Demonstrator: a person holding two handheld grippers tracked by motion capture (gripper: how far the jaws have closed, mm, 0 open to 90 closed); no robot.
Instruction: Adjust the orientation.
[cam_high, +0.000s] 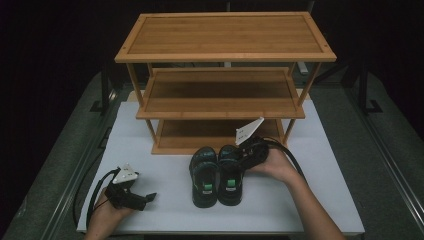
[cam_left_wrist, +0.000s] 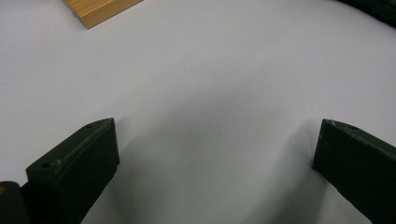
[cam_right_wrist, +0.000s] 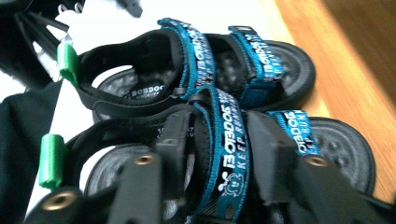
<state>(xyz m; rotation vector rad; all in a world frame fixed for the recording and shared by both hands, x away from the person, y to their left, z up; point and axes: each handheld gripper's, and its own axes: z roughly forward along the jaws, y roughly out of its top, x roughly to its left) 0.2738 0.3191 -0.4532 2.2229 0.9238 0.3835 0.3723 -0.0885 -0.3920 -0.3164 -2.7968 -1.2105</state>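
A pair of black sandals with blue straps stands side by side on the white table (cam_high: 150, 145), toes toward the wooden shoe rack (cam_high: 220, 107). My right gripper (cam_high: 243, 156) reaches in from the right over the right sandal (cam_high: 231, 176). In the right gripper view its jaws (cam_right_wrist: 219, 126) straddle that sandal's blue ankle strap (cam_right_wrist: 229, 158), slightly apart, with no clear squeeze on it. The left sandal (cam_right_wrist: 187, 70) lies just beyond. My left gripper (cam_high: 147, 199) rests at the table's front left, open wide (cam_left_wrist: 215, 154) over bare table.
The three-shelf rack stands at the back of the table, its bottom shelf (cam_right_wrist: 345, 56) just past the sandals' toes. A corner of the rack (cam_left_wrist: 98, 9) shows in the left gripper view. Green heel loops (cam_right_wrist: 51, 158) mark the sandals' backs. Dark floor surrounds the table.
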